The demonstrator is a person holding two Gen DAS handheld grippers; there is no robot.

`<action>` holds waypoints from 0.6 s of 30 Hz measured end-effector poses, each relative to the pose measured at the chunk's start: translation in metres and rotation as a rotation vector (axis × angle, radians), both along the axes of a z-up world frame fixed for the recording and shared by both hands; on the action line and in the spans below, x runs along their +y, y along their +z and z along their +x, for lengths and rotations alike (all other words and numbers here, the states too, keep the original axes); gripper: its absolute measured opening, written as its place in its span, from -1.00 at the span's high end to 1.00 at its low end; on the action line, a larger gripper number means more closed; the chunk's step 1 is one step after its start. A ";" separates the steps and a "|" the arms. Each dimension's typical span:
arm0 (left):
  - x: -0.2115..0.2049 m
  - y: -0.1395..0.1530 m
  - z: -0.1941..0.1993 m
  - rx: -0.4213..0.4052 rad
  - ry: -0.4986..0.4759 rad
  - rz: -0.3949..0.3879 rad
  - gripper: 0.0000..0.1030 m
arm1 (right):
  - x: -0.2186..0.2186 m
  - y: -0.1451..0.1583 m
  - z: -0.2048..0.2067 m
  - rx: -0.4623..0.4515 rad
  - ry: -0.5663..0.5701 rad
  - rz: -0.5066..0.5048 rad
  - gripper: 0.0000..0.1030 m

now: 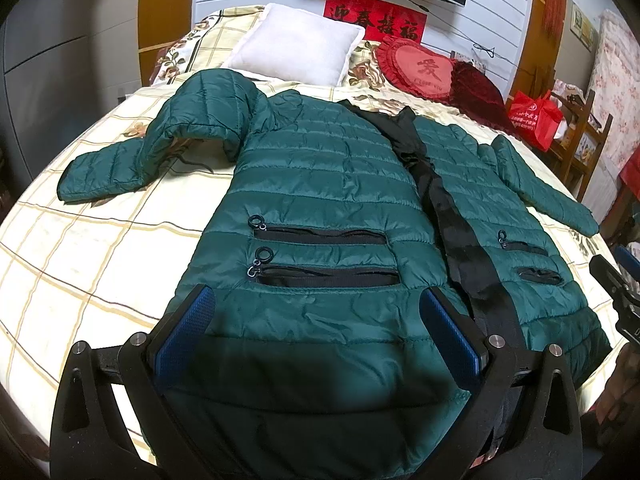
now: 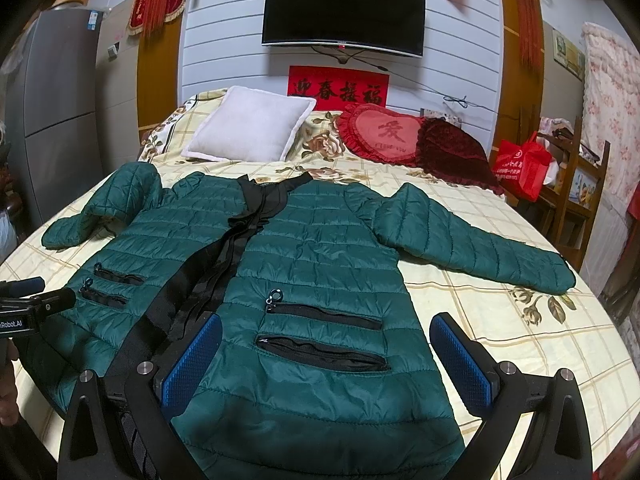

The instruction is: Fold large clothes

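I see the dark green quilted puffer jacket (image 1: 320, 184) lying front-up and spread flat on the bed's cream plaid floral bedsheet (image 1: 80, 248), its black zipper band (image 1: 448, 216) running open down the middle. From the jacket's collar, the white square pillow (image 1: 296, 44) sits just beyond on one side and the red heart-shaped ruffled cushion (image 1: 424, 68) beyond on the other. One sleeve of the jacket is bent back beside its shoulder (image 1: 120, 160); the other sleeve (image 2: 472, 240) stretches out straight across the sheet.

My left gripper (image 1: 320, 332) hangs over the jacket's hem, below the two black zippered pockets (image 1: 324, 256), with its blue-padded jaws spread wide and pinching nothing. My right gripper (image 2: 328, 356) hovers over the other front panel near its hem, jaws likewise spread wide with fabric visible between them but not clamped. Beyond the jacket, a black flat television (image 2: 344, 20) hangs on the white panelled wall.
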State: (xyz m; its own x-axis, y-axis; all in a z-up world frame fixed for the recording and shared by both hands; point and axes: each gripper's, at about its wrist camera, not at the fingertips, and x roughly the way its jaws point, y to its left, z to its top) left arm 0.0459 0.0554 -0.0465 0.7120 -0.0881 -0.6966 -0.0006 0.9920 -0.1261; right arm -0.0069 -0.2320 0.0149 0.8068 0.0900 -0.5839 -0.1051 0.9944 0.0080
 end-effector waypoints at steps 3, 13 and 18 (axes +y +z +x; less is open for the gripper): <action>0.000 0.000 0.000 0.002 -0.001 0.000 -0.99 | 0.000 0.000 0.000 0.000 0.001 0.000 -1.00; 0.001 -0.003 0.001 0.016 0.009 0.013 -0.99 | 0.000 0.000 0.000 0.001 0.000 0.000 -1.00; 0.000 -0.004 0.001 0.018 0.012 0.016 -0.99 | 0.000 0.000 -0.001 0.000 0.000 -0.002 -1.00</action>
